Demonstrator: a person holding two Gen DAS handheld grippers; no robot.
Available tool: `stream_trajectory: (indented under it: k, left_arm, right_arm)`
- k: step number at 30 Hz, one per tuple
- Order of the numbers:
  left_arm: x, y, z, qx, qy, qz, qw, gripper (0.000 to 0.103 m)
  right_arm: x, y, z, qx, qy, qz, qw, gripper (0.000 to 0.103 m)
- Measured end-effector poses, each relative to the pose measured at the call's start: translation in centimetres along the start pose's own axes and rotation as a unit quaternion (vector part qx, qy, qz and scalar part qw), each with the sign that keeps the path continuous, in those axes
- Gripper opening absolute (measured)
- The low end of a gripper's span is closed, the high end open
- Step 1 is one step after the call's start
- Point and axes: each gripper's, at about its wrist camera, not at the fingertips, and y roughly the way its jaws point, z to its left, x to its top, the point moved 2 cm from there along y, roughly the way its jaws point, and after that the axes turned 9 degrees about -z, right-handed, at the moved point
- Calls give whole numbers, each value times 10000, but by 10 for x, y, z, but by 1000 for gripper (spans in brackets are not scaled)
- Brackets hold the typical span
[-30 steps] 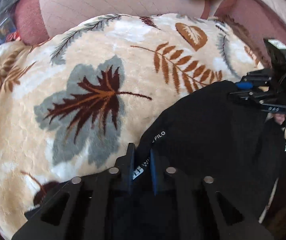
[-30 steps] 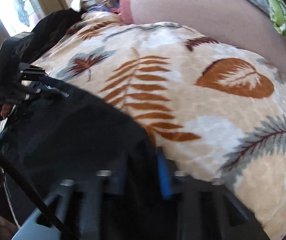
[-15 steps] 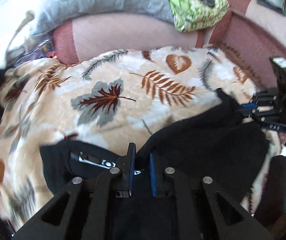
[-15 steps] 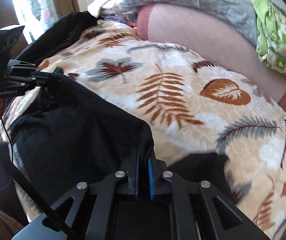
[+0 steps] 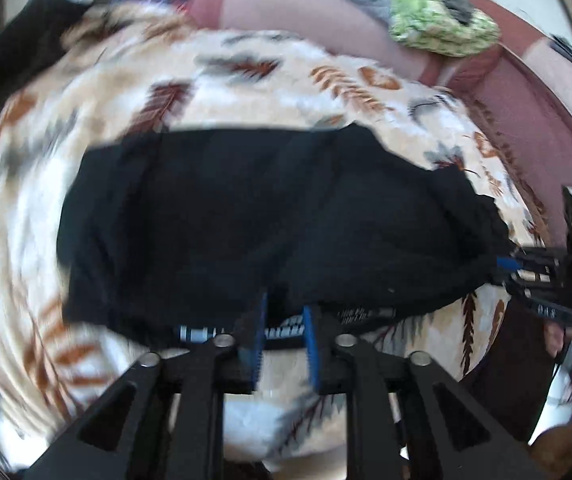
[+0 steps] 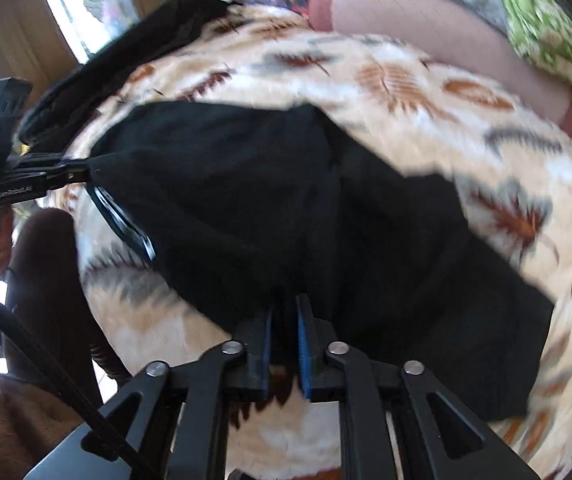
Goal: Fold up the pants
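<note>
Black pants (image 5: 262, 216) doubled over on leaf-print blanket (image 5: 246, 92), waistband lettering showing, left gripper (image 5: 284, 320) and right gripper (image 6: 284, 316) each pinching the near edge.

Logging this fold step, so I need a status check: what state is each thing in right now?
black pants: folded over, lying flat on the blanket, near edge in both claws
left claw: slightly parted around the pants' waistband edge
right claw: nearly closed on the pants' edge
leaf-print blanket: spread out under the pants
</note>
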Motion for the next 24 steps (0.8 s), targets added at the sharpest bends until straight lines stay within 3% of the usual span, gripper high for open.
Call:
stream_trajectory:
  k: [3,4,5,6,9,13,17,20,21,22,23,24]
  left_arm:
    - [-8,-19,-5,132,30,-165,9998,30]
    - [-9,-28,-7,191,83,-255,9995,40]
    - [-11,-37,-8,259,135,-355,9989,50]
    - [-12,-43,-8,299,163,-420,9985,53]
    - [-14,-56,-2,431,93,-492,9978,54]
    - [-5,-65,3,399,-165,-632,9971,54]
    - [7,-58,-4,314,-277,-682,9968,61]
    - [13,-45,-14,77,-365,-634,9973,61]
    - [15,-41,-17,-11,-380,-627,9973,61]
    - [18,-34,-21,-120,-389,-640,9971,61]
    - [22,-28,-23,-168,-387,-668,9969,61]
    - [27,-18,-25,-173,-364,-699,9967,61]
  right_arm:
    - [-15,-10,-7,-87,306,10,9995,26]
    - [-17,-17,-10,-115,374,-49,9992,27]
    - [-19,-26,-14,-196,415,-119,9989,36]
    - [-19,-35,-18,-363,416,-195,9983,45]
    - [-13,-58,-31,-893,324,-449,9945,49]
    - [10,-63,-34,-965,274,-650,9928,49]
    - [38,-24,-8,-945,-103,-596,9937,49]
    - [51,20,9,-1320,-502,-348,9894,49]
    - [54,36,12,-1547,-691,-220,9853,47]
    - [55,51,13,-1650,-823,-15,9828,38]
    - [54,57,10,-1678,-857,93,9820,5]
    - [53,61,6,-1734,-823,175,9813,6]
